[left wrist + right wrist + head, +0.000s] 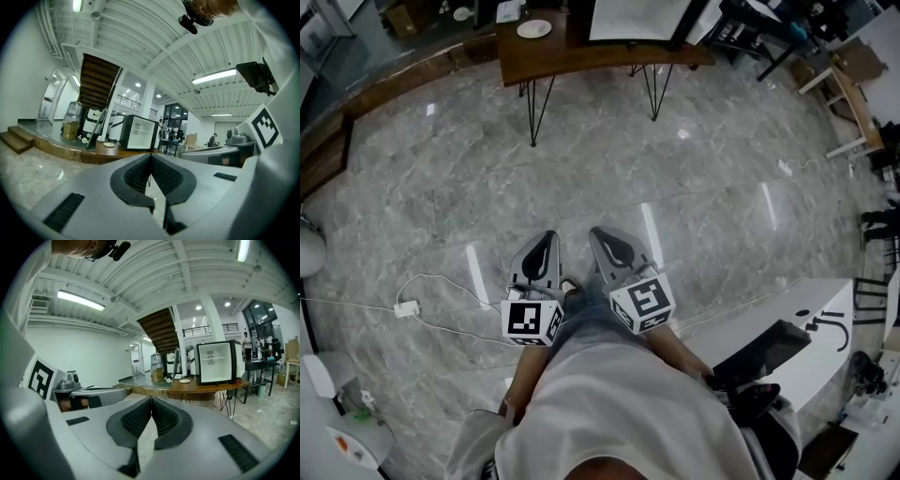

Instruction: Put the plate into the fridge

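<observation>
— Where is the plate (533, 29) now?
— It lies flat near the left end of the wooden surface (600, 53), just beside the fridge (215, 363). The person stands well apart from it, on the shiny floor (581, 169).
— And the claws?
— The left claw (547, 236) and the right claw (600, 232) are side by side before the person, each with jaws pressed together and nothing between them.
— What can go wrong?
— First the walk, I think: a white cable (405, 308) lies on the floor at the person's left, and a foot could catch it. Then the plate is thin and low. If a claw pushes it instead of taking the rim, it may slide over the edge of the surface.
— And the fridge?
— I see its white inside, but I cannot tell if the door is open or is glass. If it is closed, one claw must carry the plate alone, and the plate could tilt out.
</observation>
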A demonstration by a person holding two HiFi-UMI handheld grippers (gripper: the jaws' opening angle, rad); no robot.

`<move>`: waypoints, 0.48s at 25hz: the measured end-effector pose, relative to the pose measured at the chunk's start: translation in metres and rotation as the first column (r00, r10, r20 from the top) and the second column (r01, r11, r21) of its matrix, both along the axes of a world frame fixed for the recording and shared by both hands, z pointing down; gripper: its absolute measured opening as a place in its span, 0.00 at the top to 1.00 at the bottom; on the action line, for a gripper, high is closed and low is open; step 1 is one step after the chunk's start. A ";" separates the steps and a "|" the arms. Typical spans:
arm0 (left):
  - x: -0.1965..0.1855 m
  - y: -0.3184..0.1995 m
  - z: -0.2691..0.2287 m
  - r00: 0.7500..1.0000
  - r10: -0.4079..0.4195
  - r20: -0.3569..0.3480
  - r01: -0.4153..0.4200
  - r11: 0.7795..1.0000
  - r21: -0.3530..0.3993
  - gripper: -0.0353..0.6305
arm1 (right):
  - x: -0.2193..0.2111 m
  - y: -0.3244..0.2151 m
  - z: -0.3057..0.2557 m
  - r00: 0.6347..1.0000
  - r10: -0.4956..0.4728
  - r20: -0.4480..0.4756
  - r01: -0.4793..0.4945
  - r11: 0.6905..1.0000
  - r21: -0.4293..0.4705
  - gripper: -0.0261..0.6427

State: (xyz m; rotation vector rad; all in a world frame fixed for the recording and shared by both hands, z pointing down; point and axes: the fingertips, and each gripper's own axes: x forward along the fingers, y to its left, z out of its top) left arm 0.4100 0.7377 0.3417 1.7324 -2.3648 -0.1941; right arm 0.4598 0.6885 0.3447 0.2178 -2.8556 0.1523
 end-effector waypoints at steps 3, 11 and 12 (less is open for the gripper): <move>-0.004 -0.004 0.004 1.000 0.010 0.006 -0.009 1.000 -0.007 0.92 | -0.008 -0.005 0.003 1.000 0.005 0.001 -0.005 1.000 -0.004 0.94; -0.035 -0.037 0.011 0.999 0.020 0.050 -0.018 0.999 -0.044 0.92 | -0.051 -0.030 0.012 1.000 -0.028 -0.006 0.028 1.000 -0.014 0.94; -0.043 -0.046 0.013 0.998 0.018 0.054 -0.015 0.999 -0.050 0.92 | -0.060 -0.037 0.013 0.999 -0.039 -0.013 0.039 0.999 -0.008 0.94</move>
